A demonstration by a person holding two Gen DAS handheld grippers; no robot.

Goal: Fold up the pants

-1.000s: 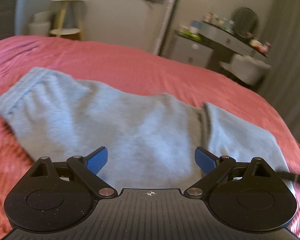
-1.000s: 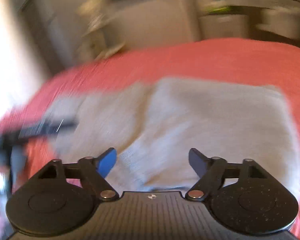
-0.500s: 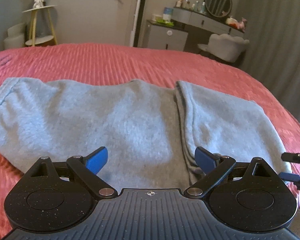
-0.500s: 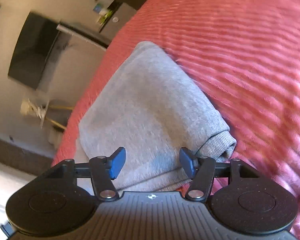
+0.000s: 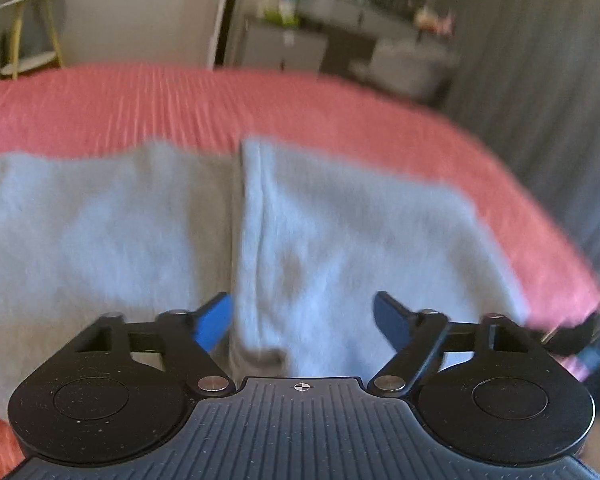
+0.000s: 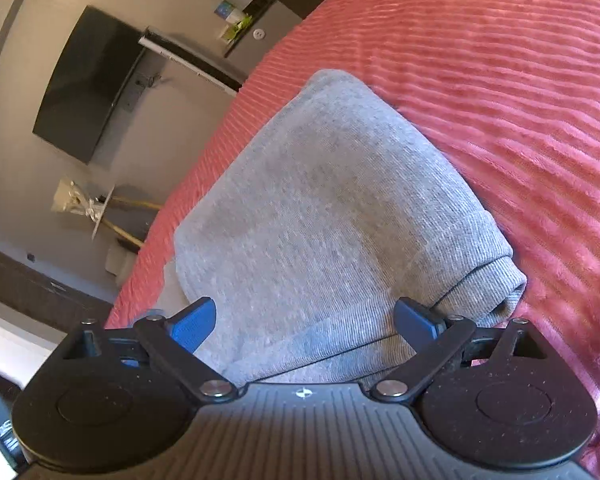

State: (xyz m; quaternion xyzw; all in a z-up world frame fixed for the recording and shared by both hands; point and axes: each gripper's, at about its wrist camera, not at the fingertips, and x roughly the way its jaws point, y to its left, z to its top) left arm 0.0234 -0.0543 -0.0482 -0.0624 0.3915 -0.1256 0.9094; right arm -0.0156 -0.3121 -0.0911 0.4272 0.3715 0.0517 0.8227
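Grey sweatpants (image 5: 332, 240) lie partly folded on a red ribbed bedspread (image 5: 180, 104). A folded-over flap covers the right part, and its edge (image 5: 244, 216) runs up the middle. My left gripper (image 5: 302, 316) is open just above the near edge of the flap. In the right wrist view the folded end of the pants (image 6: 332, 208) fills the middle, with the ribbed cuffs (image 6: 488, 284) at the near right. My right gripper (image 6: 304, 320) is open, its jaws either side of the cuff end, holding nothing. Part of the right gripper (image 5: 580, 336) shows at the far right of the left wrist view.
The bedspread (image 6: 500, 80) stretches around the pants. Behind the bed stand a dresser with bottles and a mirror (image 5: 340, 12), a small stool table (image 5: 32, 28), grey curtains (image 5: 540, 60) and a wall-mounted TV (image 6: 88, 84).
My left gripper has shifted right, over the folded flap, and its view is blurred with motion. My right gripper has come slightly closer to the cuff end and opened a little wider.
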